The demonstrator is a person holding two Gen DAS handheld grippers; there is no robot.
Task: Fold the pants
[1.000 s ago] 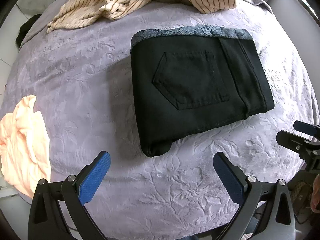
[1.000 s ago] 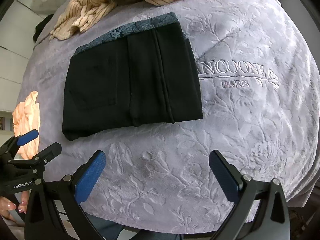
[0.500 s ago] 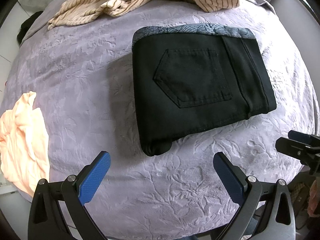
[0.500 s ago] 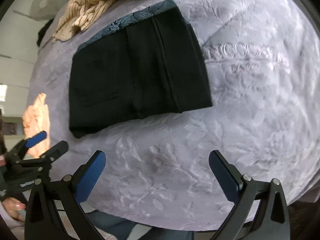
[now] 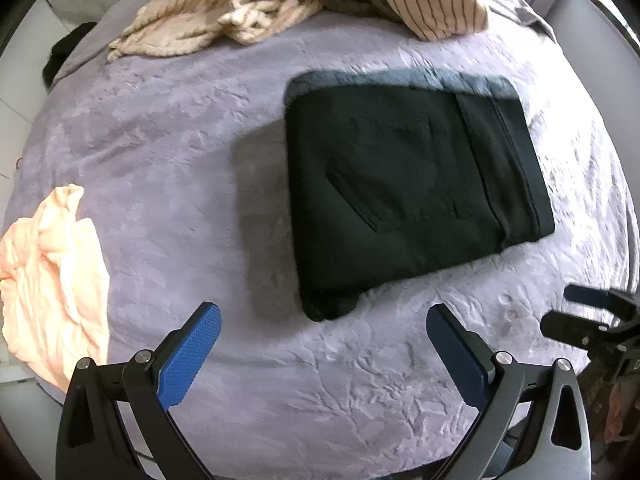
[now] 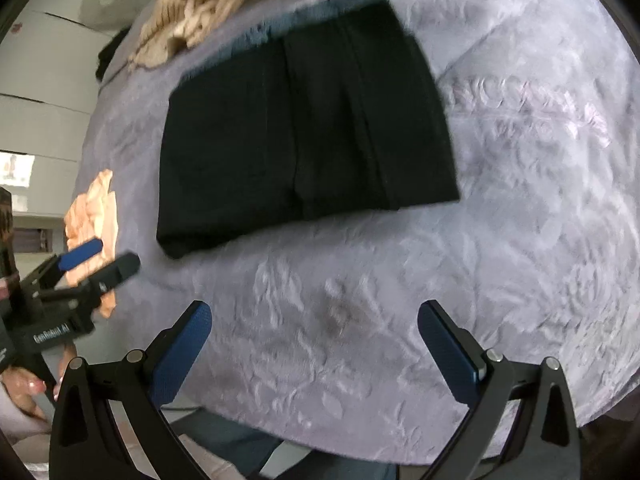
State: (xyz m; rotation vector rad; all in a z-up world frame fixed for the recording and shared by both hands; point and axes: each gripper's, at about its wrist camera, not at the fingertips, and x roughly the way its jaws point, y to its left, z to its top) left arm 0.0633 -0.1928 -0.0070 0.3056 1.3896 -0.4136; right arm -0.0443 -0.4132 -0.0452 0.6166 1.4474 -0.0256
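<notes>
Pants (image 5: 412, 196) lie folded flat on the blanket (image 5: 172, 152), both left gripper (image 5: 320, 344) and right gripper (image 6: 314, 338) spread wide, empty, hovering just short of them.

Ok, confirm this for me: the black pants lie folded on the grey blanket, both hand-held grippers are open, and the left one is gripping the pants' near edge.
Not quite. The left hand-held gripper grips nothing: the left wrist view shows its jaws open over bare grey blanket, short of the pants. The rest holds: the pants lie folded, and the right hand-held gripper is open too.
</notes>
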